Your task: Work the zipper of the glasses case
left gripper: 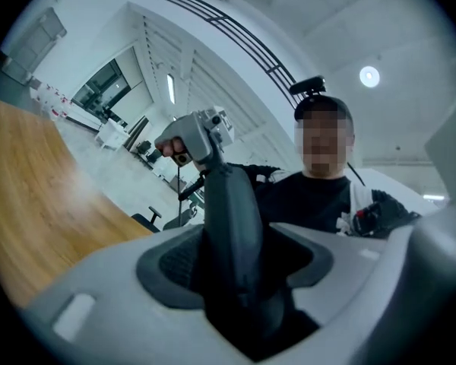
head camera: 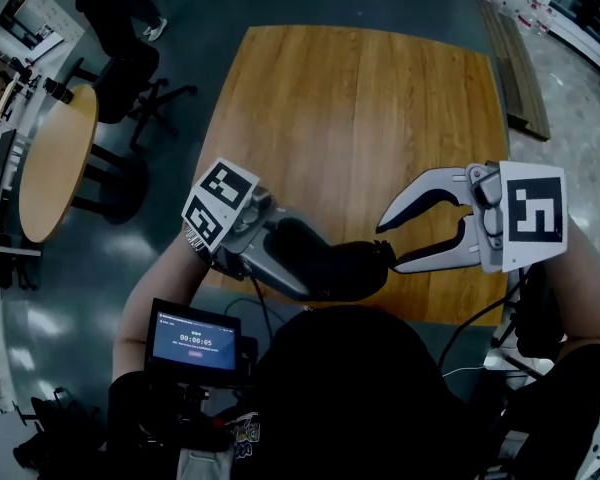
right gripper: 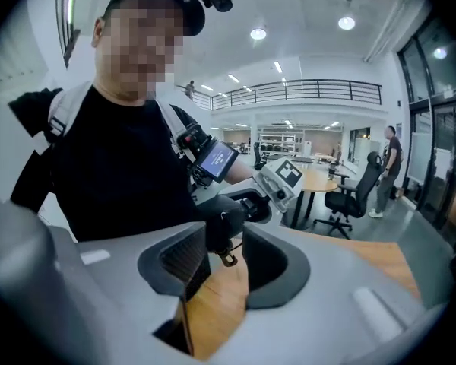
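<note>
A black glasses case [head camera: 325,263] hangs in the air over the near edge of the wooden table [head camera: 360,108]. My left gripper [head camera: 292,258] is shut on its middle; in the left gripper view the case [left gripper: 232,219] stands up between the pads. My right gripper [head camera: 388,246] comes in from the right, and its jaws flank the case's right end [right gripper: 220,226]. In the right gripper view the small metal zipper pull [right gripper: 227,258] dangles free between the two pads [right gripper: 184,258], with wood showing in the gap around it. The right gripper [right gripper: 225,265] is open.
A round wooden table [head camera: 55,158] and a dark chair [head camera: 130,78] stand at the left on the grey floor. A small lit screen [head camera: 195,340] sits on the person's chest. An office chair [right gripper: 357,192] and a standing person [right gripper: 390,166] are far off.
</note>
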Available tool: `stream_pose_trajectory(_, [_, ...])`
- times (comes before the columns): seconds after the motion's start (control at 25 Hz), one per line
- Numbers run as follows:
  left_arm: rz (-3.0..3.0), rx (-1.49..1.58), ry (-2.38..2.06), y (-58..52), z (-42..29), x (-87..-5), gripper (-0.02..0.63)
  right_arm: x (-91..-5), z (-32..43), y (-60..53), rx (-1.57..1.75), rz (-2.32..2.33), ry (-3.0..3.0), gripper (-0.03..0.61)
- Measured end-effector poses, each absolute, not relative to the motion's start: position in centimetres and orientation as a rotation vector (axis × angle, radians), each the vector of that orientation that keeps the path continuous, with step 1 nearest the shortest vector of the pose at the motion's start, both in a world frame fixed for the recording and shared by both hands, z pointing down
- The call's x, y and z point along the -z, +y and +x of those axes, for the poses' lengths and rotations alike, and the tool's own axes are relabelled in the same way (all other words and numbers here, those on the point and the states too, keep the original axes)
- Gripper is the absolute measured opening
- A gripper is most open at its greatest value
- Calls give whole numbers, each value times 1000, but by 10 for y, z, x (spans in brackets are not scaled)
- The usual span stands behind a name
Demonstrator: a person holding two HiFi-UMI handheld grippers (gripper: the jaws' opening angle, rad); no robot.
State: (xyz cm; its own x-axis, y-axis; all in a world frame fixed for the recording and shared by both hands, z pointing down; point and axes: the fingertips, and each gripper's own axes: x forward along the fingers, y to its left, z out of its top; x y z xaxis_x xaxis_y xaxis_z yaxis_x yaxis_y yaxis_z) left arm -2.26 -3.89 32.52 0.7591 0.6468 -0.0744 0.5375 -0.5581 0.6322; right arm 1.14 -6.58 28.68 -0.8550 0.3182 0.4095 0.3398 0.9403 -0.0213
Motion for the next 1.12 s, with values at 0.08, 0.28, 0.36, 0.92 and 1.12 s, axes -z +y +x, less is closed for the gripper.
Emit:
stream_pose_trajectory(0.08, [2267, -233, 921, -33, -25, -324, 264, -282, 6, -59, -56, -565, -2702, 143])
stream_pose_trajectory(0.28, [2179, -263, 996, -19, -27, -329, 264, -287, 4, -44, -252, -791, -2646, 98])
stream_pose_trajectory(0.36, [2149, -239, 1002, -15, -24, -329, 265, -283, 5, -46, -299, -797, -2672, 68])
stream_pose_trajectory(0.92, [2074, -118, 1143, -1, -2, -308, 279, -280, -10, -63, -395, -737, -2750, 49])
stream_pose_trajectory(1.12, [2047, -138, 1152, 4, 3, -309, 270, -281, -3, -57, -404, -739, -2738, 55])
